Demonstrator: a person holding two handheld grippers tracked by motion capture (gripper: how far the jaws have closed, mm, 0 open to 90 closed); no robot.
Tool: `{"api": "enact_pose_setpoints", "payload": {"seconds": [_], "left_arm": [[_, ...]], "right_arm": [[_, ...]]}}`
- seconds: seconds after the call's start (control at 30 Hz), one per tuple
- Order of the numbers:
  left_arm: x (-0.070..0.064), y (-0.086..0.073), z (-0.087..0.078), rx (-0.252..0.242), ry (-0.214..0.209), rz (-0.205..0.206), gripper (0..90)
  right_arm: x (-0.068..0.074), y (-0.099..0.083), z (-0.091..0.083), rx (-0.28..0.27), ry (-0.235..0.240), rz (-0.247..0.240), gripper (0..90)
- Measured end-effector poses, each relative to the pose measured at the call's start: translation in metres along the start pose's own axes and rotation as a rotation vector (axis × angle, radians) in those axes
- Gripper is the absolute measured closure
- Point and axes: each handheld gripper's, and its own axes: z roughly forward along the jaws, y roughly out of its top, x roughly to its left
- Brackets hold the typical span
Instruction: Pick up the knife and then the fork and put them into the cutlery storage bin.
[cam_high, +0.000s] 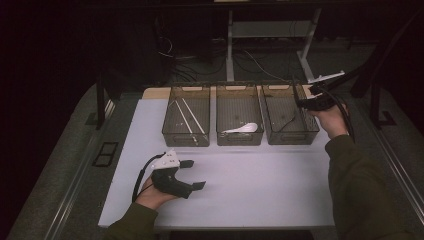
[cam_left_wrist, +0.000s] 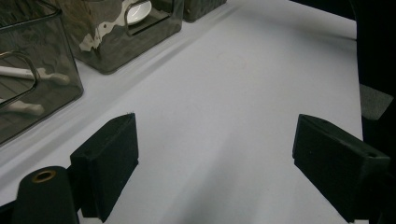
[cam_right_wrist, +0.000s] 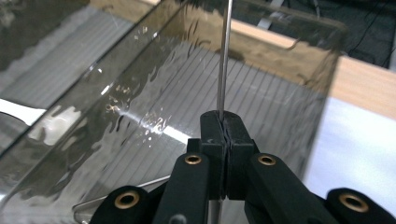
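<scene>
Right gripper view: your right hand-held gripper (cam_right_wrist: 223, 128) is clamped on a thin metal rod (cam_right_wrist: 223, 60), jaws pressed together around it, above the right-hand clear bin (cam_right_wrist: 280, 107) at the desk's (cam_high: 250, 200) far edge. High view: your left hand-held gripper (cam_high: 192, 175) sits low near the desk's near-left corner, jaws wide apart, holding nothing. A white spoon (cam_high: 242, 128) lies in the middle bin (cam_high: 239, 139).

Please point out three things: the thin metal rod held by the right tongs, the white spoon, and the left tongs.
thin metal rod (cam_right_wrist: 223, 60), right gripper view, mid-shaft
white spoon (cam_high: 243, 128), high view, bowl
left tongs (cam_high: 192, 174), high view, between fingertips
</scene>
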Motion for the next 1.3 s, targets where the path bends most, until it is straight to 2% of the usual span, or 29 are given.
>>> {"api": "enact_pose_setpoints", "payload": {"seconds": [0.17, 0.37, 0.47, 0.53, 0.67, 0.77, 0.9, 0.93, 1.03, 1.1, 1.3], "left_arm": [[0.001, 0.000, 0.000, 0.000, 0.000, -0.001, 13.6], [0.001, 0.000, 0.000, 0.002, -0.002, 0.002, 13.6], [0.000, 0.000, 0.000, 0.002, -0.003, 0.004, 13.6], [0.000, 0.001, 0.000, 0.002, -0.003, 0.004, 13.6], [0.000, 0.001, -0.001, -0.002, 0.001, 0.002, 13.6], [0.001, 0.001, -0.001, -0.003, 0.003, 0.002, 13.6], [0.001, 0.000, -0.001, -0.003, 0.006, 0.003, 13.6], [0.002, 0.000, -0.002, -0.002, 0.009, 0.002, 13.6], [0.002, 0.000, -0.002, 0.002, 0.014, 0.001, 13.6], [0.003, -0.001, -0.002, 0.004, 0.016, 0.000, 13.6], [0.003, -0.001, -0.001, 0.006, 0.022, 0.003, 13.5]], "right_arm": [[0.004, -0.001, 0.021, 0.020, 0.004, 0.006, 88.4], [0.004, -0.001, 0.032, 0.038, -0.003, 0.012, 87.8], [0.007, -0.002, 0.038, 0.045, 0.011, 0.026, 86.2], [0.009, -0.003, 0.042, 0.065, 0.024, 0.019, 85.0], [0.010, -0.005, 0.045, 0.075, 0.028, 0.018, 75.8], [0.009, -0.005, 0.039, 0.055, 0.043, 0.030, 68.2], [0.011, -0.003, 0.023, -0.007, 0.114, 0.058, 54.3], [0.013, -0.003, 0.017, -0.023, 0.138, 0.057, 51.4], [0.020, -0.007, 0.006, -0.044, 0.168, 0.042, 44.4], [0.023, -0.010, -0.002, -0.062, 0.168, 0.021, 41.7], [0.030, -0.024, -0.022, -0.127, 0.197, 0.012, 35.2]]}}
